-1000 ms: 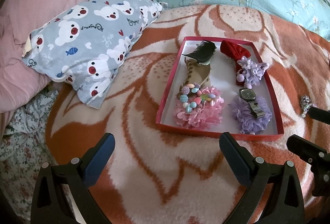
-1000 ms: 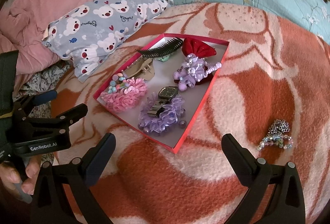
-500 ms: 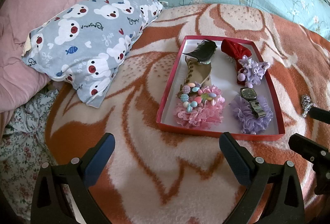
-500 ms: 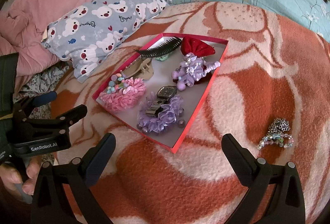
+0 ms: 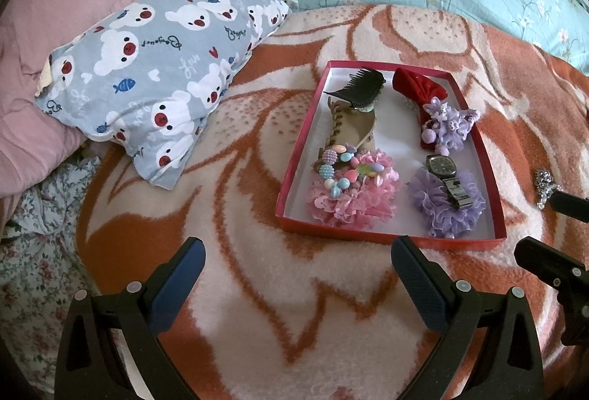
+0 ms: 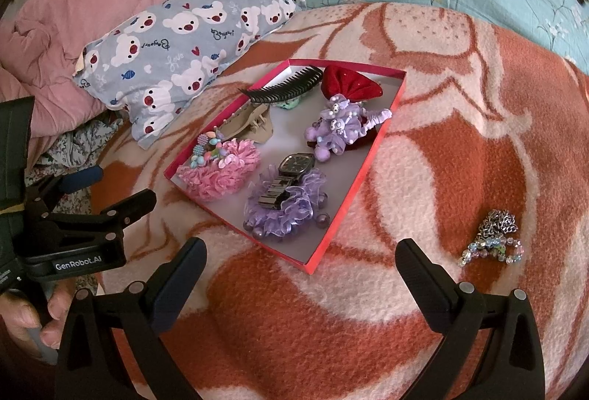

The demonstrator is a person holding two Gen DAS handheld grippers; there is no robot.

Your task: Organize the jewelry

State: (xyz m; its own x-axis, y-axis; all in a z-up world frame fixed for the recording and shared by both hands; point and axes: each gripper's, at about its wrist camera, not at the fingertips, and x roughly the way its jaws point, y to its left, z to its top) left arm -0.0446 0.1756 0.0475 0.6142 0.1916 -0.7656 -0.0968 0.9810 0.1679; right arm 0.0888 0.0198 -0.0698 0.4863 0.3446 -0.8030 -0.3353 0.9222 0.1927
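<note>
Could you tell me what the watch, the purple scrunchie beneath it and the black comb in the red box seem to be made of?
Watch: apparently metal, since the dark link band glints and the case looks polished.
Purple scrunchie: sheer gathered fabric, probably organza or tulle, with glossy beads at its edge.
Black comb: likely moulded plastic, uniformly black with a slight sheen.
Red box: seemingly cardboard, with thin matte walls.

Soft daylight, fisheye-warped dark corners
</note>
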